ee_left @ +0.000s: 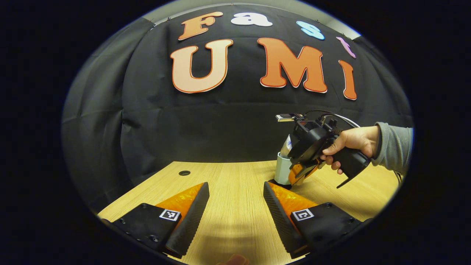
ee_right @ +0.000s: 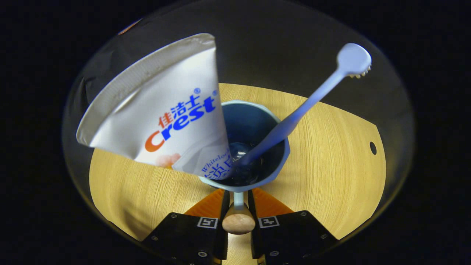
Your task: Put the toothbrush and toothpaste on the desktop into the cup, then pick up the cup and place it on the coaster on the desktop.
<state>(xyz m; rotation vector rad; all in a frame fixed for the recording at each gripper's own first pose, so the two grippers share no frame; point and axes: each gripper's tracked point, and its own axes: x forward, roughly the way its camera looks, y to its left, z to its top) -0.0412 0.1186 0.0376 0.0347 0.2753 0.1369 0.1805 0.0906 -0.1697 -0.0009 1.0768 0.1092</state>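
Observation:
A pale blue cup (ee_right: 254,129) is seen from above, with the white toothpaste tube (ee_right: 165,117) leaning left and the light blue toothbrush (ee_right: 305,106) leaning right, both standing inside it. My right gripper (ee_right: 238,195) is shut on the cup's handle (ee_right: 238,221), which ends in a wooden knob. In the left gripper view the cup (ee_left: 282,169) stands upright at the table's far right, on a dark flat piece (ee_left: 274,182) that looks like the coaster. A hand holds the right gripper (ee_left: 303,173) against it. My left gripper (ee_left: 235,186) is open above the table, holding nothing.
The wooden table (ee_left: 235,221) has a small round hole (ee_left: 184,173) at its back left, which shows at the right edge (ee_right: 373,148) in the right gripper view. A grey sleeve (ee_left: 393,147) reaches in from the right.

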